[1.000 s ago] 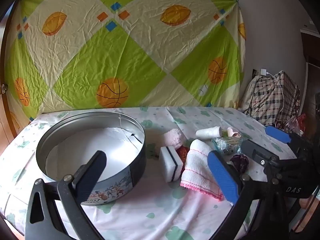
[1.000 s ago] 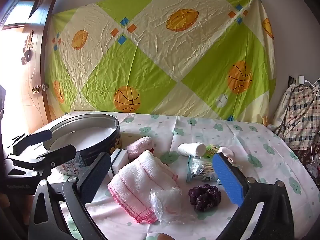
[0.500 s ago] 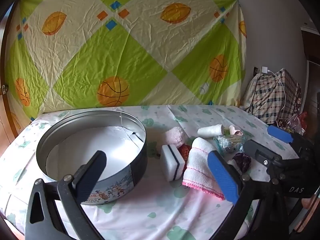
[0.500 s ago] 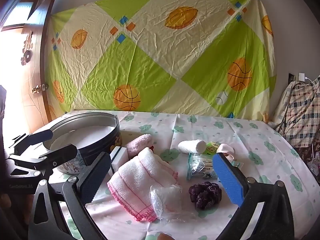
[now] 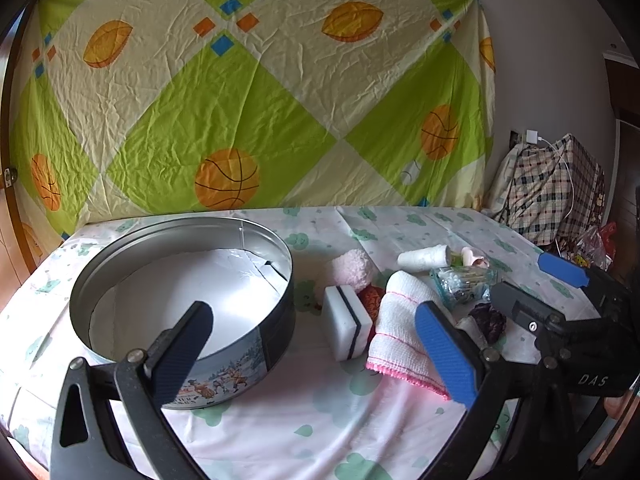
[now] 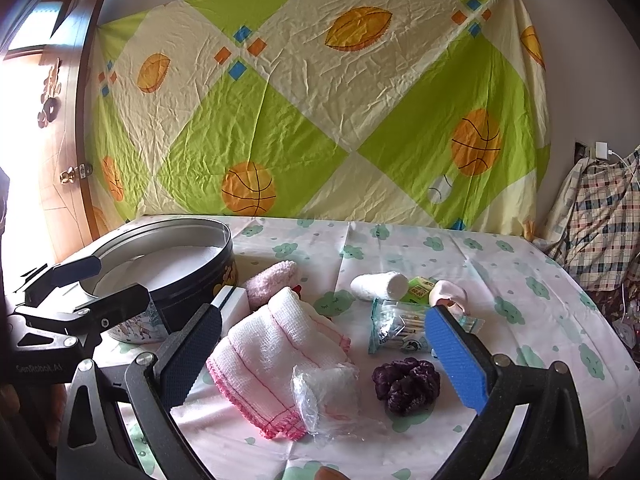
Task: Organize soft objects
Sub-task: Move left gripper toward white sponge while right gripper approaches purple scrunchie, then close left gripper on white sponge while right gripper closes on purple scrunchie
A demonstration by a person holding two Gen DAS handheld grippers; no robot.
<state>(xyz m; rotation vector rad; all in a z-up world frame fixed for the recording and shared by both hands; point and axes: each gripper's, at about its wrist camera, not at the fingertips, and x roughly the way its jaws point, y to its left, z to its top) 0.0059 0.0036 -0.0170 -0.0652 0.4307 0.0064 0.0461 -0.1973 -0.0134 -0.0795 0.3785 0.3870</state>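
A round metal tin (image 5: 120, 264) (image 6: 192, 228) stands open on the left of the table, lined with white paper. Right of it lie a white sponge with a black stripe (image 5: 346, 328) (image 6: 230, 298), a fluffy pink cloth (image 5: 352, 270) (image 6: 272, 280), a folded white towel with pink edging (image 5: 400, 320) (image 6: 276, 352), a white roll (image 5: 424, 258) (image 6: 378, 286), a bag of cotton swabs (image 6: 400, 330), a purple scrunchie (image 6: 406, 384) and a clear bag of white padding (image 6: 326, 392). My left gripper (image 5: 316, 354) hangs open before the tin and sponge. My right gripper (image 6: 326, 356) hangs open over the towel and padding bag.
A patterned sheet (image 5: 240, 100) hangs on the wall behind the table. A plaid bag (image 5: 552, 192) (image 6: 600, 224) sits off the table's right end. A wooden door (image 6: 60, 152) is at the left. Bare tablecloth (image 6: 500, 280) stretches to the right and rear.
Both views have shifted only slightly; the left gripper drifted a little so the objects sit marginally further right. Nothing was grasped or moved.
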